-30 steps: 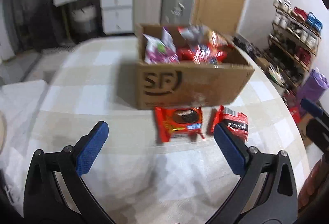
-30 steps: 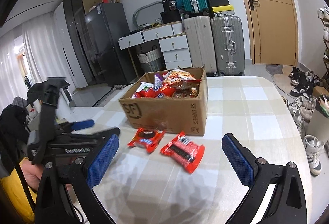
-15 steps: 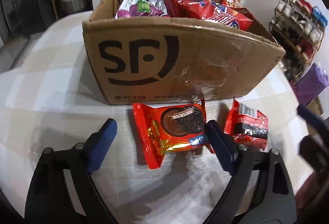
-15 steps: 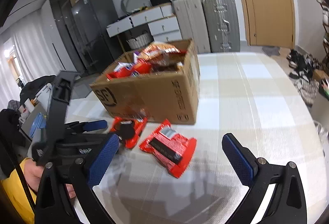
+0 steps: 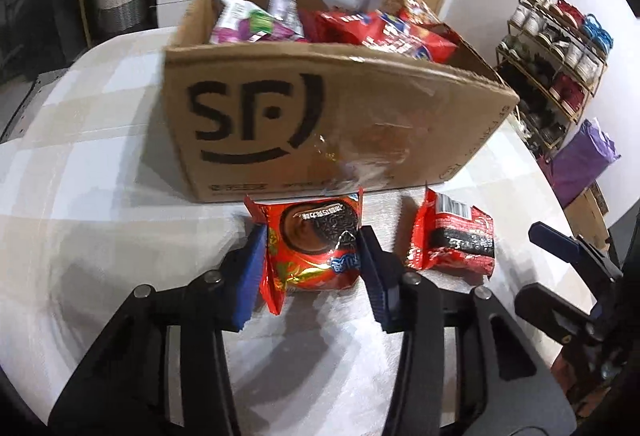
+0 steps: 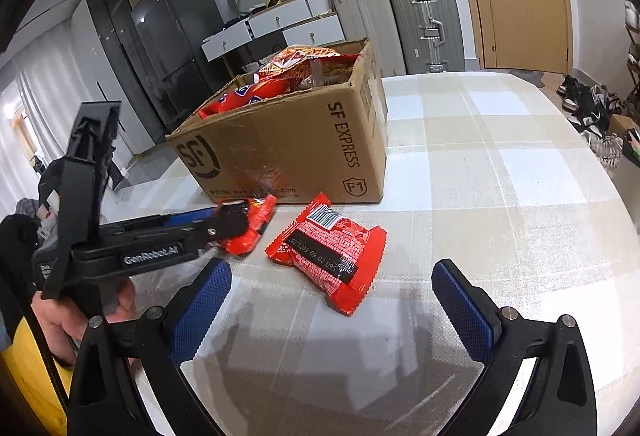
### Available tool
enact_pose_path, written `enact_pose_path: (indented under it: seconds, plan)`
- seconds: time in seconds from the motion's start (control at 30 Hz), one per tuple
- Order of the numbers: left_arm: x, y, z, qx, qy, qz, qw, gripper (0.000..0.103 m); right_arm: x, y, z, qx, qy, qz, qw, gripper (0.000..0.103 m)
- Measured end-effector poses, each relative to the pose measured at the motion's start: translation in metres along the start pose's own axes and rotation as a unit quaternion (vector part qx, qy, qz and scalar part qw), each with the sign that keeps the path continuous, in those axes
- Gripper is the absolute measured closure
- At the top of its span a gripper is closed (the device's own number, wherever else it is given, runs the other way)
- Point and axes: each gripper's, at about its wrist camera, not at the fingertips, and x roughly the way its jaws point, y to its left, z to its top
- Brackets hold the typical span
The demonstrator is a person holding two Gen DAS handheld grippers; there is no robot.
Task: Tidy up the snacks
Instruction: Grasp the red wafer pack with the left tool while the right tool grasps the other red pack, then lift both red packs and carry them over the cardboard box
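We see the left tool (image 5: 312,256) pinching the cookie packet (image 5: 314,244) on the counter (image 6: 480,176), just near the box (image 5: 320,116). Right tool (image 6: 332,300) spread, red packet (image 6: 330,252) beyond it.

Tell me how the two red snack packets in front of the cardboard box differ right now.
The cookie packet sits clamped between the left tongs; the barcode packet lies free on the table, ahead of the open right tongs. The cookie packet shows its picture side; the barcode packet shows a barcode and a printed date strip. The cookie packet lies almost against the cardboard box; the barcode packet lies slightly farther out. Both are red foil wrappers.
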Motion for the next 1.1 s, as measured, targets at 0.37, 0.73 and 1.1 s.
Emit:
enact_pose_path:
  seconds: [0.37, 0.73, 1.1]
  plan:
    - [-0.069, 0.032, -0.015, -0.014, -0.032, -0.011, 0.9993, 0.061, 0.058, 0.021, 0.018, -0.088, 0.086, -0.018, 0.992, 0.001]
    - [-0.151, 0.021, -0.080, -0.013, -0.060, 0.015, 0.9980, 0.061, 0.064, 0.051, 0.006, -0.169, 0.117, -0.033, 0.978, 0.023]
    - [-0.196, 0.007, -0.108, -0.009, -0.086, 0.038, 0.9955, 0.061, 0.029, 0.041, -0.001, -0.124, 0.111, 0.001, 0.986, 0.083]
